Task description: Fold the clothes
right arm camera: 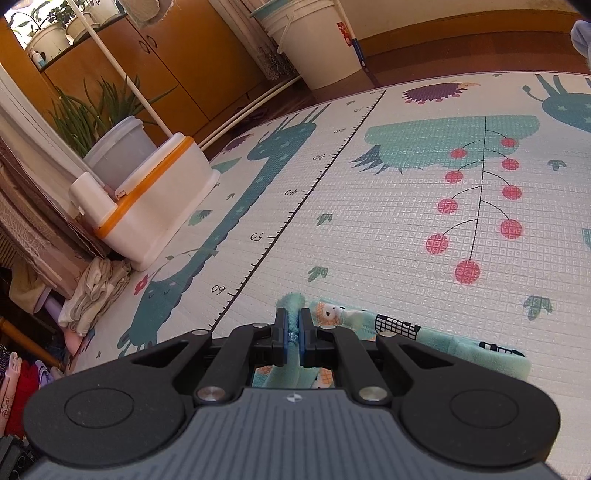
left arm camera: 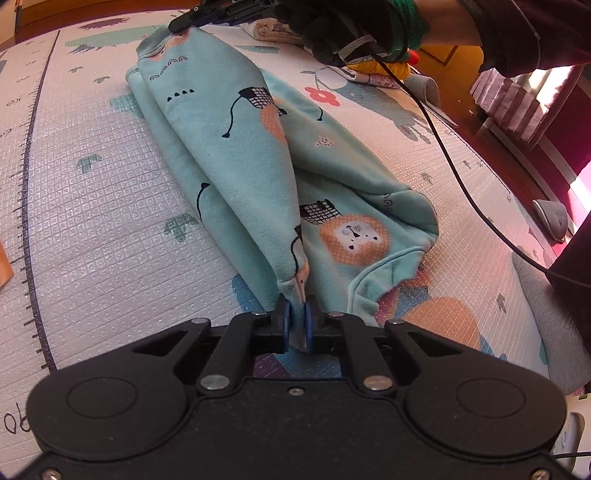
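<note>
Pinching teal garment (left arm camera: 236, 155) edge with left gripper (left arm camera: 297, 321) at 6, right gripper (right arm camera: 293, 332) at 12; keeping fold taut, level.

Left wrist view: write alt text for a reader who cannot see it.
The left gripper pinches one end of a teal lion-print garment, lifting a ridge of fabric above a patterned play mat. At the far end, the right gripper, held by a gloved hand, grips the other end.
</note>
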Demonstrator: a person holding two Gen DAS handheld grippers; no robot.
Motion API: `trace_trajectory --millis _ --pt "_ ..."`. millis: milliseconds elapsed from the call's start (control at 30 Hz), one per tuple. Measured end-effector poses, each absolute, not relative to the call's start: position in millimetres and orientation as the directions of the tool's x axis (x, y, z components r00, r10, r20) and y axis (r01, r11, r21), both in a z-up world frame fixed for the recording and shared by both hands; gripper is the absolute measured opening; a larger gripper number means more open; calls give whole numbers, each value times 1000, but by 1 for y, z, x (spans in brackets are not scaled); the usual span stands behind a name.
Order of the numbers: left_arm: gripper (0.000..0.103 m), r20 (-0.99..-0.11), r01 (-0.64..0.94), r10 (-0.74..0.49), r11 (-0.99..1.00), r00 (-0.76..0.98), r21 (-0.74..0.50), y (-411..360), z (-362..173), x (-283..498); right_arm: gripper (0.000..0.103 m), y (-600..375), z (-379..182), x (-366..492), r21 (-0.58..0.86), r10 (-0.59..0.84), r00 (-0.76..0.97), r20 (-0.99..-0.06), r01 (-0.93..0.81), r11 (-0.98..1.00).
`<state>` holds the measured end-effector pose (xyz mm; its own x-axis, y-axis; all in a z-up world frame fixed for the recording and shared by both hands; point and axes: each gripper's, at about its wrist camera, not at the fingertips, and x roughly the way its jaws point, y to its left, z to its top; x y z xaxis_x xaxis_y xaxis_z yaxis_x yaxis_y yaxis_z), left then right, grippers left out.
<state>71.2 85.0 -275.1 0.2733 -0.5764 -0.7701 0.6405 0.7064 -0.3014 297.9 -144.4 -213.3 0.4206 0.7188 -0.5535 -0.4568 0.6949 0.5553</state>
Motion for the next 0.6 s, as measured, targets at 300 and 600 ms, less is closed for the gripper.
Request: trace_trajectory --millis 300,600 --pt "6 -768 614 -585 715 263 -334 81 -277 74 20 -127 -250 302 394 560 447 -698 -413 821" --pt "6 -763 594 -591 721 260 -356 85 -279 74 27 -129 -195 246 186 619 411 -669 -713 676"
